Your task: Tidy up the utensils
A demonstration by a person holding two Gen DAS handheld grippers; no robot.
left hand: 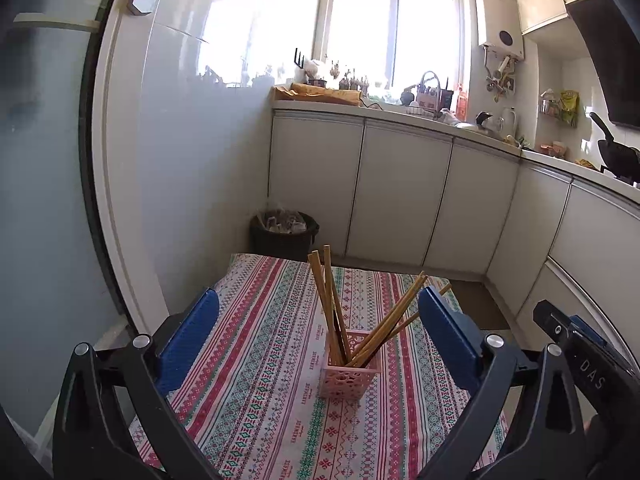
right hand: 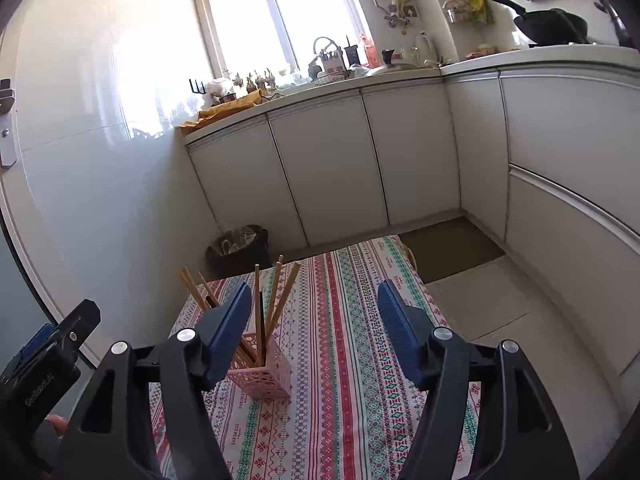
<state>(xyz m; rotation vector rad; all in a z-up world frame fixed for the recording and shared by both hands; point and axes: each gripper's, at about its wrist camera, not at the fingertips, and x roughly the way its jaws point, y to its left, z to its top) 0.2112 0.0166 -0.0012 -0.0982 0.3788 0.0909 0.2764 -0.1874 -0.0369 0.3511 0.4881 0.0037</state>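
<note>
Beside pink holder [left hand: 347,376] — right gripper [left hand: 560,332], left-wrist view only.

My left wrist cam: low over patterned tablecloth [left hand: 280,360], tilted down, facing window [left hand: 392,28]. My right wrist cam: beside it, same heading, rolled. Both share pink basket [left hand: 347,376], chopsticks [left hand: 332,300], cabinets [left hand: 400,196], bin [left hand: 283,233].

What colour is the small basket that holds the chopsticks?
Pink basket, seen best in the left wrist view.

Table under a patterned striped cloth [left hand: 280,420]; on it, upright, a pink perforated holder [left hand: 347,376] of chopsticks [left hand: 332,300]
</note>
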